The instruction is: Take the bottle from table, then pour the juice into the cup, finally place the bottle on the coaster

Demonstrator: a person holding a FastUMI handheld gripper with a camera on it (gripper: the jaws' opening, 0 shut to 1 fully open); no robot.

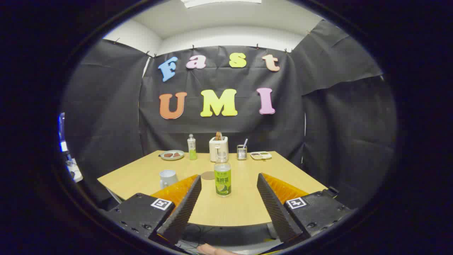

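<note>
While the black cloth wall closes the booth at the back, the wooden table (247, 209) takes most of the room in front of it, and it is the biggest thing here. The gripper (229, 180) hangs over the near edge of this table with its two fingers spread wide apart, and they touch nothing. The bottle (222, 176) stands upright on the table in the gap between the fingers, a little closer to the left finger, and it is free on both sides. It has a green label and a clear upper part. The white cup (167, 178) stands to the left, just beside the tip of the left finger. The round brown coaster (208, 175) lies flat on the table, just behind the bottle on its left side, between the bottle and the cup.

Along the far edge of the table there is a row of smaller things: a white toaster (217, 148), a plate (172, 154) with some food, a second small bottle (191, 147) with green liquid, a small metal holder (242, 152) and a flat tray (261, 155).
</note>
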